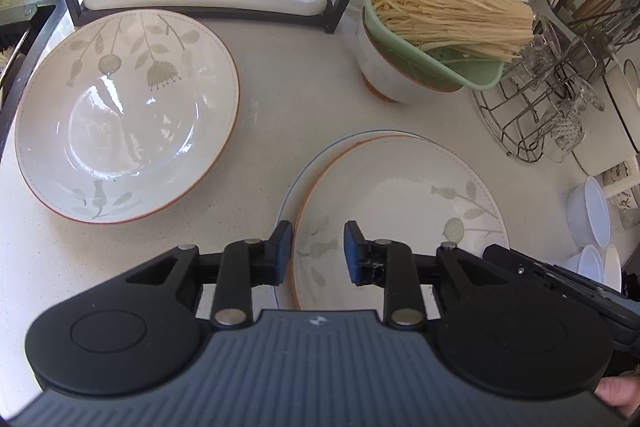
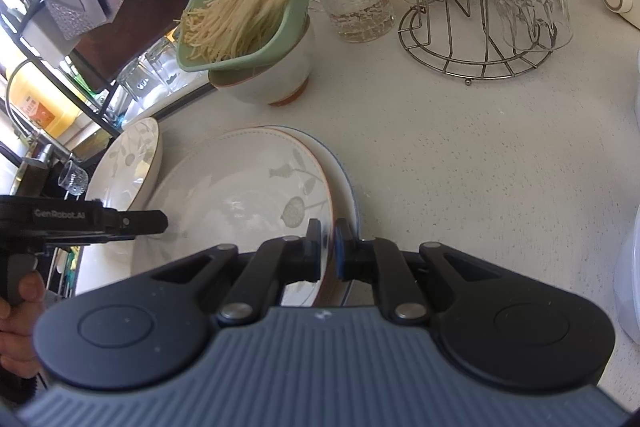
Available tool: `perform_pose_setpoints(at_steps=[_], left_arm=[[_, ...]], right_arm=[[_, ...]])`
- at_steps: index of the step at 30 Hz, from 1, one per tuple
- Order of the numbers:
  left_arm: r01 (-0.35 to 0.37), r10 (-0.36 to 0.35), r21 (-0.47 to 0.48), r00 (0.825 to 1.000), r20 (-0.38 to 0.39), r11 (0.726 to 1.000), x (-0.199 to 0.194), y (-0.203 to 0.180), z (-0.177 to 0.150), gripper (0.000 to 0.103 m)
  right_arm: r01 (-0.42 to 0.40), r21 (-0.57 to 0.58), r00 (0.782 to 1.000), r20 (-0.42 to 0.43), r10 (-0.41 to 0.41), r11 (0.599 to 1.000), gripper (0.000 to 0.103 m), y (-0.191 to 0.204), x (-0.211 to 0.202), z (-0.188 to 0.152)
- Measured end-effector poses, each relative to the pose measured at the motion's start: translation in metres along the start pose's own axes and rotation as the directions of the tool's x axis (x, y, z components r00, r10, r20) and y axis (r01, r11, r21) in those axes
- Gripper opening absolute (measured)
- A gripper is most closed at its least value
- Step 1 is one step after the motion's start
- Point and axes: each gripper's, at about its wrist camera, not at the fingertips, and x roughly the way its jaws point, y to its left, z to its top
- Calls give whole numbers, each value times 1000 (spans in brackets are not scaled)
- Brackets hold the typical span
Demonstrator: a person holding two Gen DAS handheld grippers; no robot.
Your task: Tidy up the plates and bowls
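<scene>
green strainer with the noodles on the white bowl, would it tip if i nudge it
Probably yes: the green strainer sits tilted on the white bowl and overhangs its rim. The noodles pile toward the overhanging side, so the load looks off-centre. The bowl narrows to a small foot, so a push might shift both.

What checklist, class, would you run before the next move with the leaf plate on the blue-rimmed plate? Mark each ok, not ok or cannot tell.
1. Right gripper shut on leaf plate rim: ok.
2. Left gripper off the plate, jaws apart: ok.
3. Leaf plate fully seated on blue-rimmed plate: cannot tell.
4. Big plate clear of the stack: ok.
5. Bowl with strainer clear of the plates: ok.
</scene>
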Motion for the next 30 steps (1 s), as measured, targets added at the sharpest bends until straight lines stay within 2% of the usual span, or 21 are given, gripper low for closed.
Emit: perform_pose_setpoints(at_steps=[3,9,16,30], left_arm=[[-1,1,-2,1000,24,1000,-10,0,1,32],[0,3,-39,997,80,999,-36,2,0,32],[-50,51,-11,983,174,999,-78,-14,-8,32],[-95,84,24,958,274,995,-134,-51,-52,32]], right_arm=[[7,-13,1000,0,-7,1000,9,2,-2,0],[4,-40,998,68,-1,999,9,4,-16,10],[-25,-112,992,118,38,993,9,16,-38,17],[-62,-154,974,205,93,986,9,26,-110,10]])
